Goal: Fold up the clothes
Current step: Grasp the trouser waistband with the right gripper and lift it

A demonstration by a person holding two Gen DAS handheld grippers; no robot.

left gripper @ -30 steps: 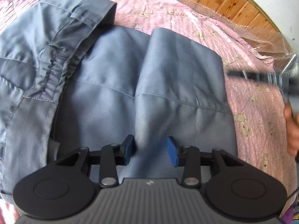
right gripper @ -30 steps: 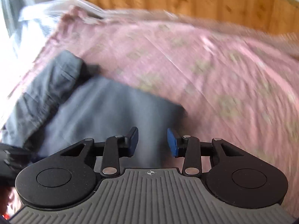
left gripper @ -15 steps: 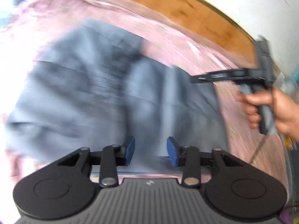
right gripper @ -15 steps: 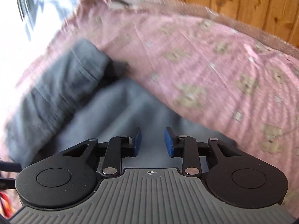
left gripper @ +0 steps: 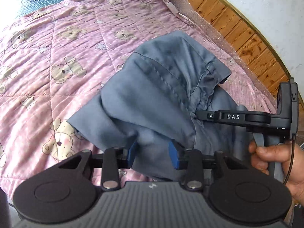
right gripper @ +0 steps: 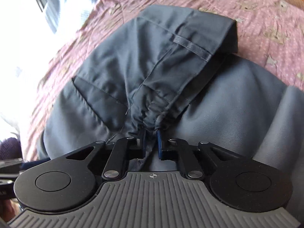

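1. Illumination: strong daylight. In the right wrist view the upper left of the frame is blown out to white; detail there is lost.
2. Left wrist view: evenly bright. The pink quilt (left gripper: 57,60) is sharp, and its bear print is legible.
3. Shadows: soft, dark patches lie in the folds of the grey garment (left gripper: 152,95) and under its raised edge at centre right.
4. Blur: the quilt in the upper right of the right wrist view is smeared; the garment (right gripper: 152,66) at centre stays sharp.
5. Distortion: fisheye curvature bends the wooden board (left gripper: 237,38) at upper right; corners vignette to black.
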